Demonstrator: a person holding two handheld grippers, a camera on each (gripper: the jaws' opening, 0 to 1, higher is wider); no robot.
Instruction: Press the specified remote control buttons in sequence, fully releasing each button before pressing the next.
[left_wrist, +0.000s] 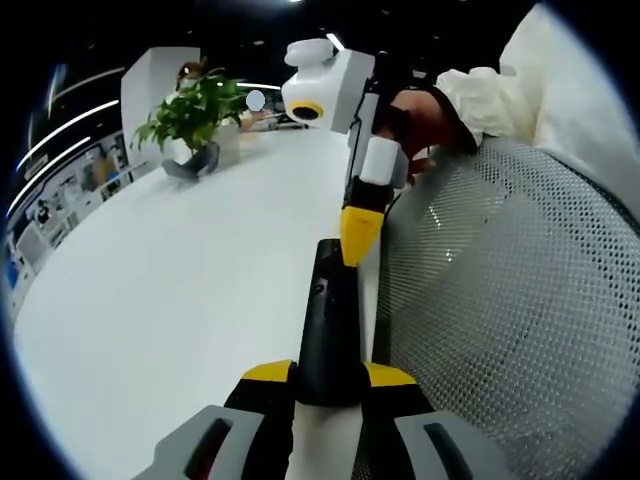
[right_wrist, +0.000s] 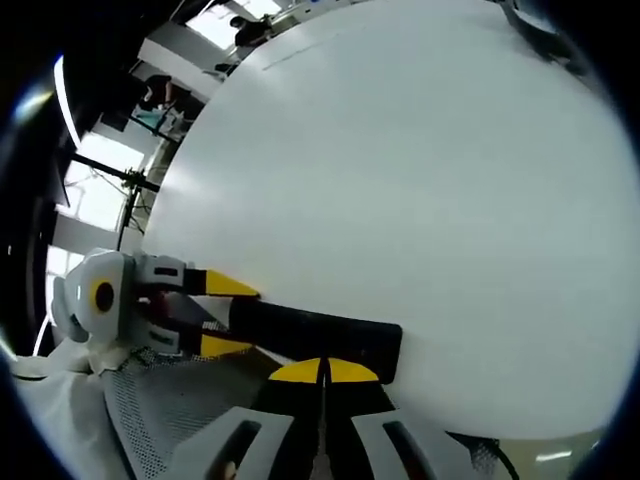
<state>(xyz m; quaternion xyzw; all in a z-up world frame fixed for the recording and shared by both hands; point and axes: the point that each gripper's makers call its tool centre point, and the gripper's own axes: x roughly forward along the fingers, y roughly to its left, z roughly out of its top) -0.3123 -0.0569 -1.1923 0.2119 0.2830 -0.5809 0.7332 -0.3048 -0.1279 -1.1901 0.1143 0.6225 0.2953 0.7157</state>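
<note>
Left gripper (left_wrist: 328, 374) clamped on black slim remote control (left_wrist: 328, 320) at white table's (left_wrist: 180, 300) edge, right gripper (right_wrist: 322, 370) jaws closed together, tips touching the remote (right_wrist: 315, 335)

The left gripper (left_wrist: 328, 374) at bottom centre has its jaws squeezed tight. The right gripper (right_wrist: 322, 371), jaws closed together, points down.
</note>
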